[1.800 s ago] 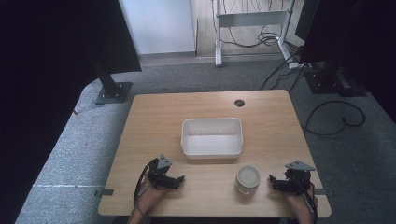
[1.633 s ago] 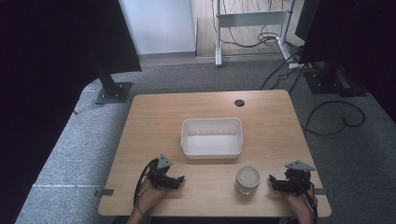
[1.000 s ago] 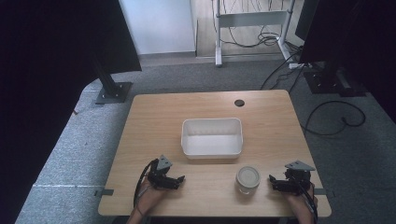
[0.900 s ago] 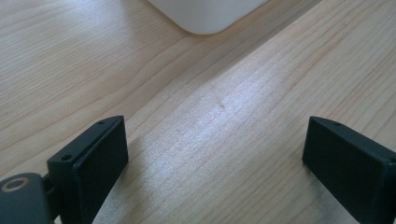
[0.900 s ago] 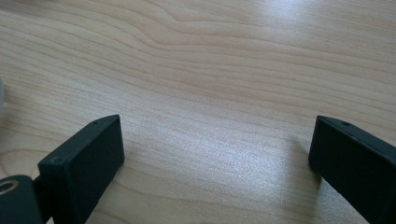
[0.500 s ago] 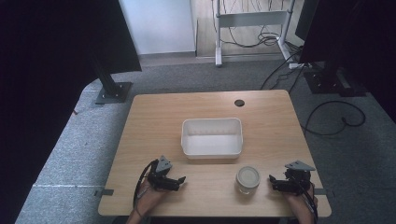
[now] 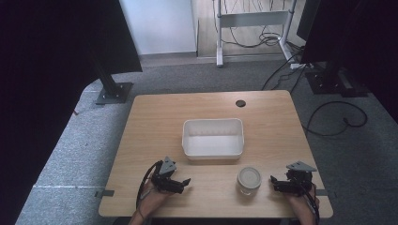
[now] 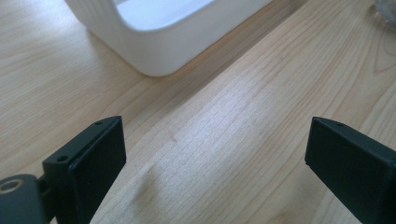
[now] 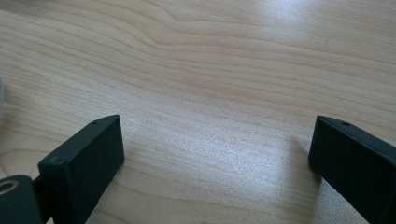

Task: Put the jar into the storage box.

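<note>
Resting on the light wooden surface [image 7: 159,122] near its near edge, the left tongs [image 7: 185,183] and right tongs [image 7: 273,182] both stood wide and empty. A round lidded glass jar [image 7: 248,180] sat between them, nearer the right tongs, just near of the white rectangular plastic tub [image 7: 213,138].

In the high view, even daylight is falling on the pale wooden worktop [image 7: 263,117] at the centre of the frame, while the left side and the upper right corner are sinking into near-black shadow. In the left gripper view, a soft sheen is lying across the wood grain mid-frame, and the white tub [image 8: 168,32] at the top is casting a dim shadow along its base. In both gripper views the black jaws at the bottom are blurring slightly, and a pale glare is spreading at the upper right of the right gripper view.
</note>
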A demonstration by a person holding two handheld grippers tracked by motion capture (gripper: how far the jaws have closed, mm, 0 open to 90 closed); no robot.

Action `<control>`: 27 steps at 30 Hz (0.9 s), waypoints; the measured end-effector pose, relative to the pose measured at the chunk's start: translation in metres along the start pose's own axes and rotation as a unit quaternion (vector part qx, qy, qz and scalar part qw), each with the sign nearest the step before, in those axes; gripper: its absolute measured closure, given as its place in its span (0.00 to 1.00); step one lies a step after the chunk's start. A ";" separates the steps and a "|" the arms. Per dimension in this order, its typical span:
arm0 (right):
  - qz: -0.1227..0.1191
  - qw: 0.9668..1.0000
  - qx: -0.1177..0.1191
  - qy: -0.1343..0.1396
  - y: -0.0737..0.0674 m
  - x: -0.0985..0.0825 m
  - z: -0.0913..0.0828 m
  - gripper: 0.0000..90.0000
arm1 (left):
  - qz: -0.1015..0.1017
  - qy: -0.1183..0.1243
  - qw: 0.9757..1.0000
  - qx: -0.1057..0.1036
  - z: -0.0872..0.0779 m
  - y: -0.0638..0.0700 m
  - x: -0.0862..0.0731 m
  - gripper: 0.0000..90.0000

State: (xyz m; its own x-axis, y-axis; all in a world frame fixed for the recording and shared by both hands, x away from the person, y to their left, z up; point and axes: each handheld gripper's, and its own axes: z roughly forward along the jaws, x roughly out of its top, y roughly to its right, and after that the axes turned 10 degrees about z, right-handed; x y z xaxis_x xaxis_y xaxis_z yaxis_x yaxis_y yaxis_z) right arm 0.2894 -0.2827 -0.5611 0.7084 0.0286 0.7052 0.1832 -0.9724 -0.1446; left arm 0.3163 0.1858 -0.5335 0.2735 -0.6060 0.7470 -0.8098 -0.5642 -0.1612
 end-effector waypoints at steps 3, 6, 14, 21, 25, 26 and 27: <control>0.000 1.000 0.000 0.000 0.000 0.000 0.000 0.03 | 0.002 0.006 1.000 -0.002 -0.001 0.002 0.003 0.06; 0.000 1.000 0.000 0.000 0.000 0.000 0.000 0.03 | 0.007 0.011 1.000 -0.005 -0.003 0.005 0.008 0.06; 0.000 1.000 0.000 0.000 0.000 0.000 0.000 0.03 | 0.015 0.017 1.000 -0.015 -0.002 0.012 0.015 0.05; 0.000 1.000 0.000 0.000 0.000 0.000 0.000 0.03 | 0.024 0.024 0.999 -0.021 -0.001 0.018 0.023 0.05; 0.000 1.000 0.000 0.000 0.000 0.000 0.000 0.03 | 0.027 0.028 0.999 -0.026 0.001 0.023 0.027 0.05; 0.000 1.000 0.000 0.000 0.000 0.000 0.000 0.03 | 0.028 0.029 0.999 -0.027 0.002 0.024 0.028 0.05; 0.000 1.000 0.000 0.000 0.000 0.000 0.000 0.03 | 0.031 0.028 0.999 -0.028 0.002 0.025 0.029 0.05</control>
State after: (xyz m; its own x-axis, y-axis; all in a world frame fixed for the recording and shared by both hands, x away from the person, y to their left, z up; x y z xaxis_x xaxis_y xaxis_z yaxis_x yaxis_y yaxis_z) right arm 0.2894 -0.2826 -0.5611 0.7083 0.0286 0.7053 0.1828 -0.9725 -0.1441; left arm 0.3051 0.1532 -0.5174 0.1934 -0.6054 0.7721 -0.8527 -0.4929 -0.1729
